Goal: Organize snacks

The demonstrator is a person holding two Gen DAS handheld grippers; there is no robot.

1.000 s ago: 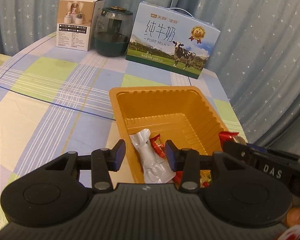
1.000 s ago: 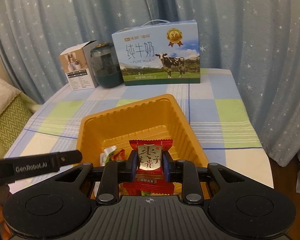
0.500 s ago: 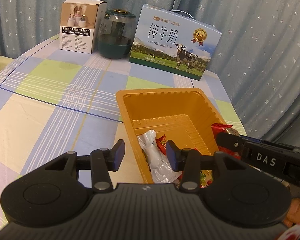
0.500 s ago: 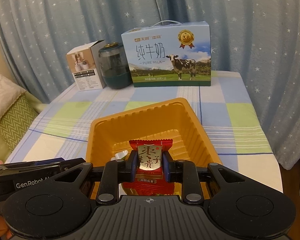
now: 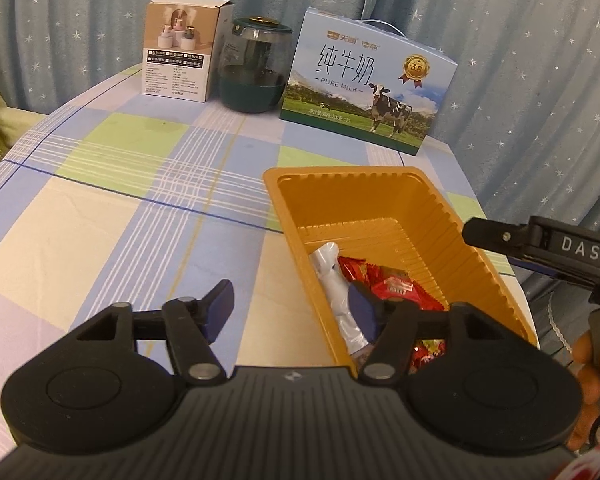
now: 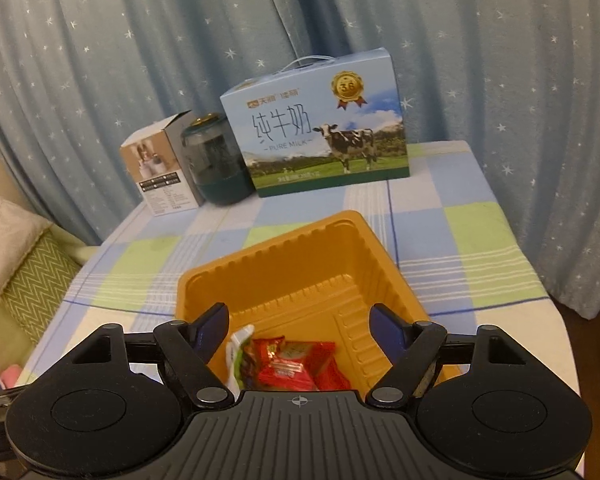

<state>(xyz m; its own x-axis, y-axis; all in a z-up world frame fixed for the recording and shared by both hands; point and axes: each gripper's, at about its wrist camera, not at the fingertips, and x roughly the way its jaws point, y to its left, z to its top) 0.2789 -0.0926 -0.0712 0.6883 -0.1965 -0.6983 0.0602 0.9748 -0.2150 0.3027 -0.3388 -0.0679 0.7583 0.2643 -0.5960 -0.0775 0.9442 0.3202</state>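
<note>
An orange plastic tray [image 5: 384,204] [image 6: 300,280] sits on the checked tablecloth and holds several wrapped snacks. A red candy packet [image 6: 288,368] [image 5: 396,286] lies on the heap beside a white pouch [image 5: 334,280] [image 6: 236,350]. My right gripper [image 6: 300,330] hangs over the tray's near end, its jaws opening, with nothing between the pads; the red packet lies below them. My left gripper [image 5: 290,310] straddles the tray's left wall, jaws opening and empty. The right gripper's black body [image 5: 540,248] shows at the right edge of the left wrist view.
A blue milk carton box [image 6: 320,140], a dark green glass jar [image 6: 216,160] and a small white carton [image 6: 160,172] stand along the table's far edge before a starred curtain. A green zigzag cushion [image 6: 32,280] lies off the table's left side.
My right gripper opened and the red packet it held dropped into the tray. My left gripper widened and shifted left, so the tray now sits further right in its view.
</note>
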